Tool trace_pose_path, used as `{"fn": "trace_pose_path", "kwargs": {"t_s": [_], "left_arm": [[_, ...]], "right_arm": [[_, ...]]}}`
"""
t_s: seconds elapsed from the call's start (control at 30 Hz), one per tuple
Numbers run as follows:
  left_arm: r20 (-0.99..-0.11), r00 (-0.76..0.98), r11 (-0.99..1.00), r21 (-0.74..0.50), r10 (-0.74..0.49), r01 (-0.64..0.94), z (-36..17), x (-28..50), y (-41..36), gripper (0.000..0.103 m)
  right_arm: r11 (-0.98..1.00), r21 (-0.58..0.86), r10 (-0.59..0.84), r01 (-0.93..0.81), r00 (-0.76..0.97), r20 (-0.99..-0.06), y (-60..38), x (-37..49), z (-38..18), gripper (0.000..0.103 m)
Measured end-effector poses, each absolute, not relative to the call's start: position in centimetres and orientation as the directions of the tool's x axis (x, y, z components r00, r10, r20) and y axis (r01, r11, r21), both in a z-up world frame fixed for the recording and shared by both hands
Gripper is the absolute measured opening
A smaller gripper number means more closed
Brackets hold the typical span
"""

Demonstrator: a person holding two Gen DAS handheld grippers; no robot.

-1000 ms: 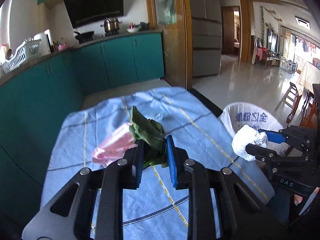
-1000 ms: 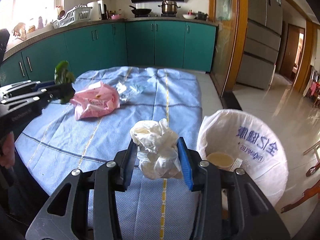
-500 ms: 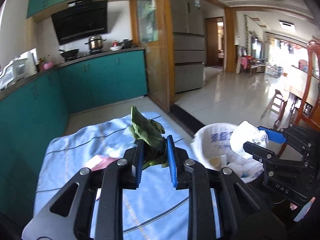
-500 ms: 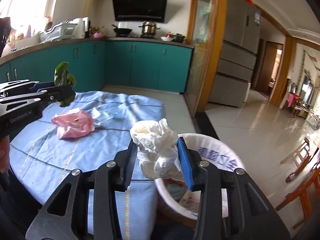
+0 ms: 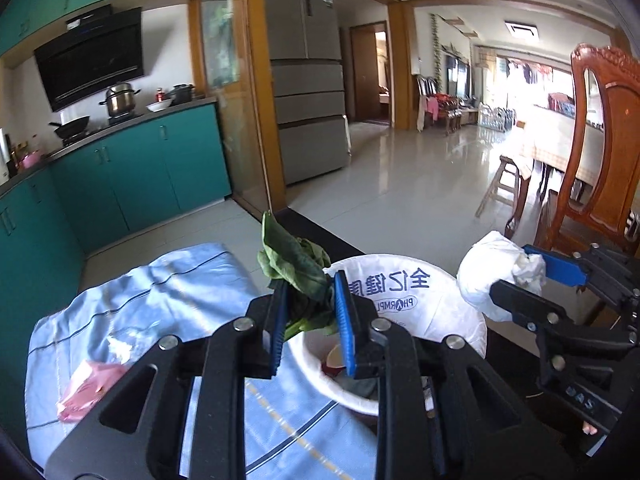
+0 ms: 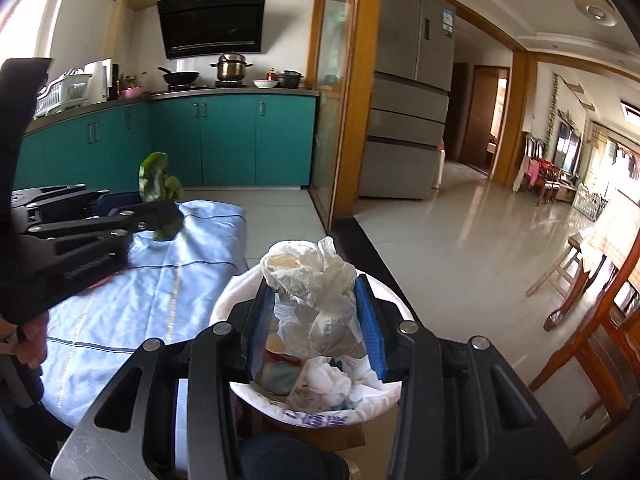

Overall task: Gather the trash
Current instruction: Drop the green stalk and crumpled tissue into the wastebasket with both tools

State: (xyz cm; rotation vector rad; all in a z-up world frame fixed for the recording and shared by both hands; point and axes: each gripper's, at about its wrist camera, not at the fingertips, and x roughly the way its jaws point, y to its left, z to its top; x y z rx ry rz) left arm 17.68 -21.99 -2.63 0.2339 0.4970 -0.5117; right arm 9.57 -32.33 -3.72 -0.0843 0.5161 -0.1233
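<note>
Two tools: left tool (image 5: 310, 312) pinches one leafy scrap (image 5: 296, 264), right tool (image 6: 316, 316) one crumpled plastic wad (image 6: 312, 280). Both have moved from tabletop (image 5: 160, 292) to over one bin (image 5: 440, 308); perhaps one pink wrapper (image 5: 88, 388) left.

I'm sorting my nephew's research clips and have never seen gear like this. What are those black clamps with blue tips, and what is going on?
No robot here: a person holds a hand-worked clamp in each hand, with a camera on each looking along its fingers. One picture is from the left gripper, shut on green leaves; the other from the right gripper, shut on a crumpled plastic bag. Both hang at a lined trash bin beside a table with a blue cloth. A pink wrapper lies on the cloth.
</note>
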Motion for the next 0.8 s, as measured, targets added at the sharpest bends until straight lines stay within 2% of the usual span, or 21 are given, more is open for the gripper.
{"fn": "trace_pose_path", "kwargs": {"t_s": [0.23, 0.73, 0.77, 0.8], "left_arm": [[-0.555, 0.724, 0.838, 0.086, -0.409, 0.539, -4.8, 20.0, -25.7, 0.025], [-0.637, 0.661, 0.838, 0.042, -0.397, 0.544, -9.1, 23.2, -27.3, 0.025], [-0.643, 0.652, 0.834, 0.036, -0.403, 0.551, -9.3, 23.4, -27.4, 0.026], [-0.645, 0.644, 0.828, 0.031, -0.411, 0.56, -9.4, 23.4, -27.5, 0.034]], "right_arm": [[0.988, -0.099, -0.15, 0.116, 0.849, -0.506, -33.4, 10.0, -4.7, 0.041], [0.987, -0.068, -0.159, 0.146, 0.811, -0.563, -35.6, 11.5, -7.3, 0.041], [0.987, -0.066, -0.159, 0.147, 0.809, -0.566, -35.5, 11.7, -7.4, 0.041], [0.987, -0.065, -0.158, 0.148, 0.808, -0.567, -35.6, 11.7, -7.4, 0.041]]}}
